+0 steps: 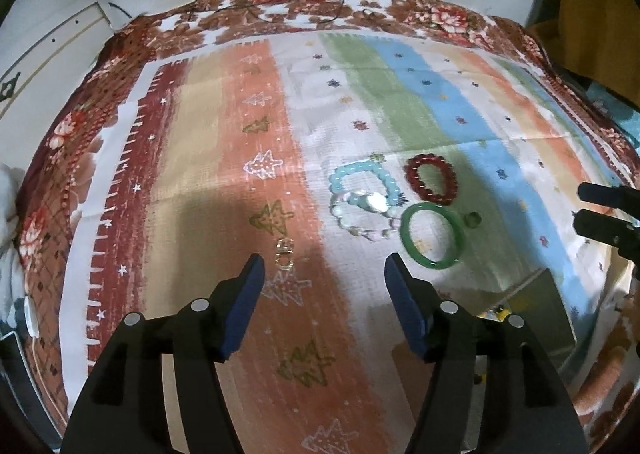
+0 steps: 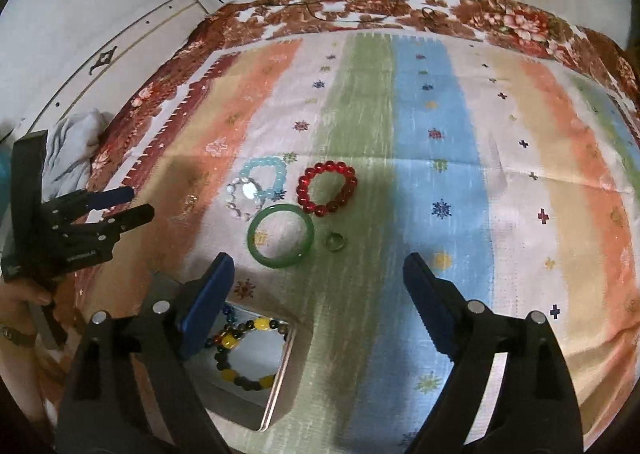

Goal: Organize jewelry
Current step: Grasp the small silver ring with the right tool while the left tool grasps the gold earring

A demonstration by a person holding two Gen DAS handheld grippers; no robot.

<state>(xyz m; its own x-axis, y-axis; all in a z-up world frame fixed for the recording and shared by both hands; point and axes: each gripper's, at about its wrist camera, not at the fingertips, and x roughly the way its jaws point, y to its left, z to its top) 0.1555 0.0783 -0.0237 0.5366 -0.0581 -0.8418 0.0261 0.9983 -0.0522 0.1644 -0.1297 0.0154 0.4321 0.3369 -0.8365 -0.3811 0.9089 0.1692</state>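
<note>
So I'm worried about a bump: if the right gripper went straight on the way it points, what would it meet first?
Probably the small ring or the cloth beside it; the green bangle lies just left of that line. Depth is unclear.

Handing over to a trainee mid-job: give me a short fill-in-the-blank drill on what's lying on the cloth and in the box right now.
1. The smooth solid bangle on the striped cloth is ____ in colour.
2. The bracelet with yellow beads lies inside the ____.
3. The small ring lies on the cloth beside the bangle, nearer the ____ bead bracelet than the pale blue bracelet.
4. Both the left tool and the right tool are ____, holding nothing.

Missing words: green; box; red; open
</note>
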